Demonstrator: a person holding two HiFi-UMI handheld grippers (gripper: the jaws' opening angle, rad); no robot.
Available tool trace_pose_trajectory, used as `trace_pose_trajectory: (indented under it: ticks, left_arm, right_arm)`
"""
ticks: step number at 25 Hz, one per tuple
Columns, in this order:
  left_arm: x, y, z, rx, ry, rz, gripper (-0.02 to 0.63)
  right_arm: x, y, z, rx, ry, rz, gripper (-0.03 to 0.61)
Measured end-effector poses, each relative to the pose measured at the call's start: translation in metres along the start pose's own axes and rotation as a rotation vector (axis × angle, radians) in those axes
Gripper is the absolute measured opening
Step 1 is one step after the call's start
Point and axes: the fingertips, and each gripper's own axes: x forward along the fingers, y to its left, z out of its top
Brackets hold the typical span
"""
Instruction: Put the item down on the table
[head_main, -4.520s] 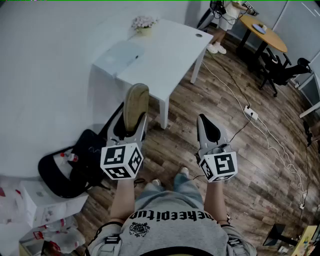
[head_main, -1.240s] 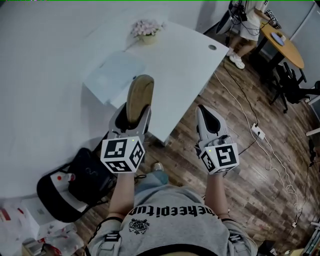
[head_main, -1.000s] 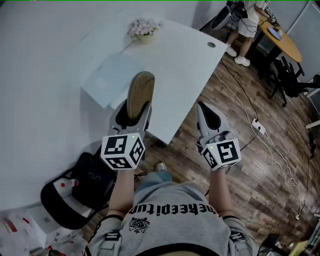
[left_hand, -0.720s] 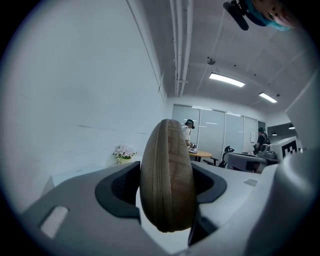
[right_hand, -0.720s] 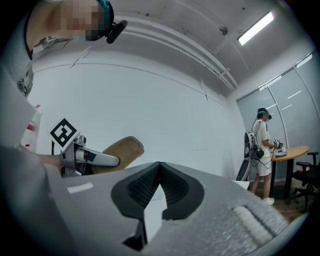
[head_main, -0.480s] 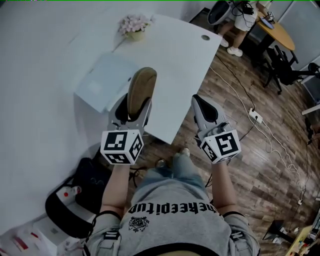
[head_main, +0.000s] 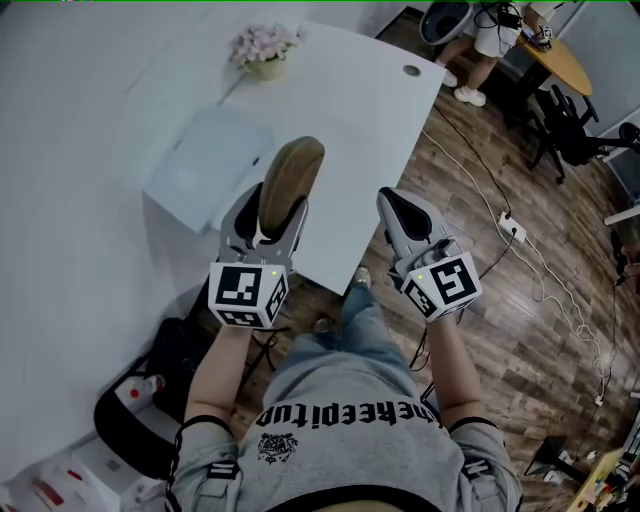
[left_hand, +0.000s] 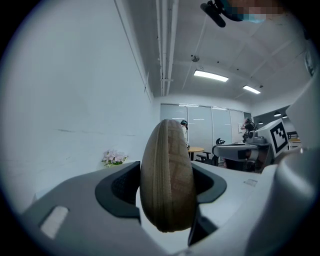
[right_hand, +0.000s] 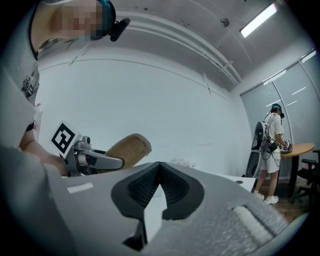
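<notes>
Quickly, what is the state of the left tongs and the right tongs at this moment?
Left tongs: shut on the brown zip case.
Right tongs: shut, nothing between them.

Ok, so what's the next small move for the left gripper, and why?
Probably lower the left gripper toward the white table: its jaws clamp the tan case, which looks held in the air over the near edge, not resting on the surface.

Grey T-shirt (head_main: 340, 460) with black print; blue jeans (head_main: 350, 335). Left gripper (head_main: 272, 200) and right gripper (head_main: 397, 203): grey shells, black pads (right_hand: 145, 187), white marker cubes (head_main: 248, 295).
</notes>
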Motion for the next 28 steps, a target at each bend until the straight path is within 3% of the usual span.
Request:
trace_pose_trajectory:
  ticks: [6, 11, 28]
  left_arm:
    - [0.017, 0.002, -0.005, 0.033, 0.012, -0.004, 0.295]
    - [0.036, 0.009, -0.014, 0.012, 0.038, 0.011, 0.295]
    - [0.098, 0.023, -0.079, 0.001, 0.221, 0.070, 0.295]
  right_arm:
    - [0.017, -0.006, -0.006, -0.017, 0.020, 0.048, 0.000]
    - [0.036, -0.017, -0.012, -0.016, 0.035, 0.084, 0.000]
    - [0.085, -0.058, -0.051, 0.043, 0.130, 0.176, 0.000]
